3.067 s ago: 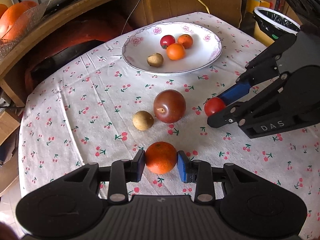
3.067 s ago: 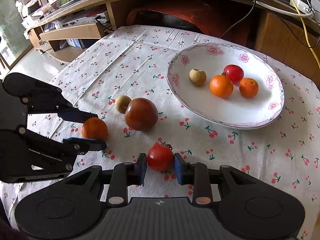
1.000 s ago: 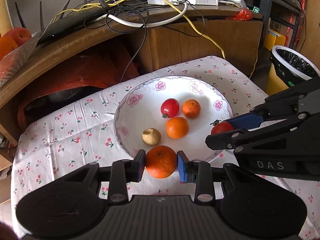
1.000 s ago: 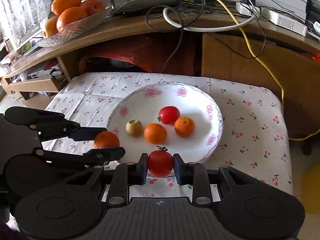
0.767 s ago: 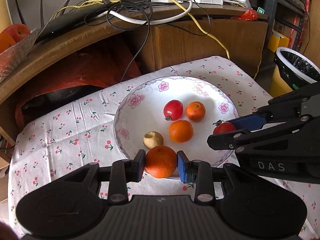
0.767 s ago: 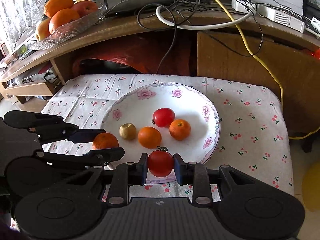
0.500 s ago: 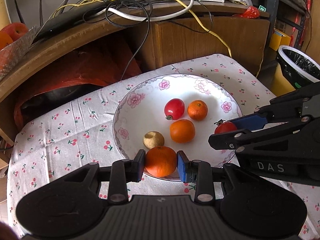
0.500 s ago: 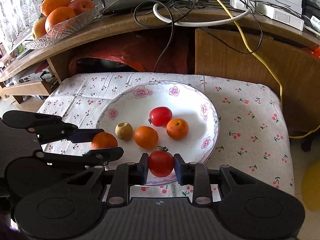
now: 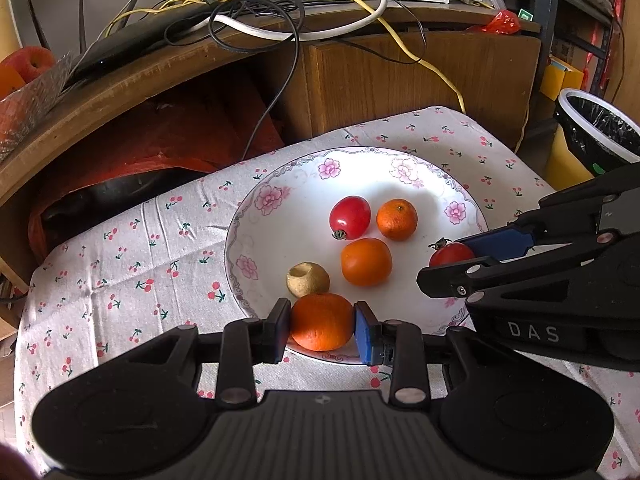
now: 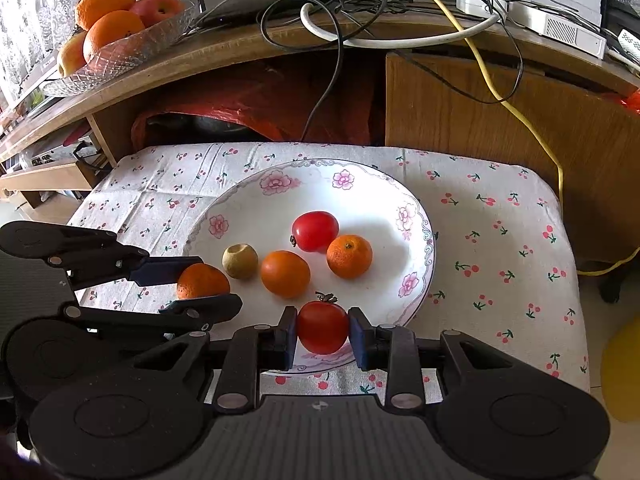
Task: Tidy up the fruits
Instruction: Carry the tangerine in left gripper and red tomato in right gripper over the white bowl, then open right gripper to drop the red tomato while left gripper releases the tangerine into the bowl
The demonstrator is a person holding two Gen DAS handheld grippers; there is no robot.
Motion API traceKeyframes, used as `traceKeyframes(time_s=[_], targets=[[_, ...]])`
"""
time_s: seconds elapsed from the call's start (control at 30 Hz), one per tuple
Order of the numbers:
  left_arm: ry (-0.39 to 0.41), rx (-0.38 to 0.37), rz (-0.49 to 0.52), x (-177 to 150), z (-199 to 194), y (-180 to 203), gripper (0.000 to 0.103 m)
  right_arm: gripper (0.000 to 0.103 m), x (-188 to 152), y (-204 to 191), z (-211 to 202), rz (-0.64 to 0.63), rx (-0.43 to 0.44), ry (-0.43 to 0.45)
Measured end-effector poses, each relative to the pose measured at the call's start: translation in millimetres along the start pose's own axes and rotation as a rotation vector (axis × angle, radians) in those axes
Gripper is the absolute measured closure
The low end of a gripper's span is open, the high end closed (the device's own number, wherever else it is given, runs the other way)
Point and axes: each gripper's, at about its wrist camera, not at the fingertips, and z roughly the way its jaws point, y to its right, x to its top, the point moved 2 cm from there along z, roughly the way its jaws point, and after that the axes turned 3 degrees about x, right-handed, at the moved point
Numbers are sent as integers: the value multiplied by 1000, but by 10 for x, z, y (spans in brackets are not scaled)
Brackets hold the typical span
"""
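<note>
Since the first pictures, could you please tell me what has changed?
Both grippers lifted their fruit off the tablecloth and carried it forward over the plate: the left gripper with its orange, the right gripper with its tomato. Neither has let go. The four fruits already on the plate stayed put.

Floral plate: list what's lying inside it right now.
On the floral plate: a red tomato, two oranges and a small tan fruit. The grippers hide its near rim.
</note>
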Motion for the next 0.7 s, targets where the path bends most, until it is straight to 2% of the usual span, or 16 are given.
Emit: traceKeyframes(time_s=[0.57, 0.7], targets=[[1, 0, -4, 5, 1, -3, 61, 76, -10, 19, -4, 6, -1, 8], [5, 4, -8, 7, -9, -14, 60, 72, -8, 28, -23, 9, -3, 19]])
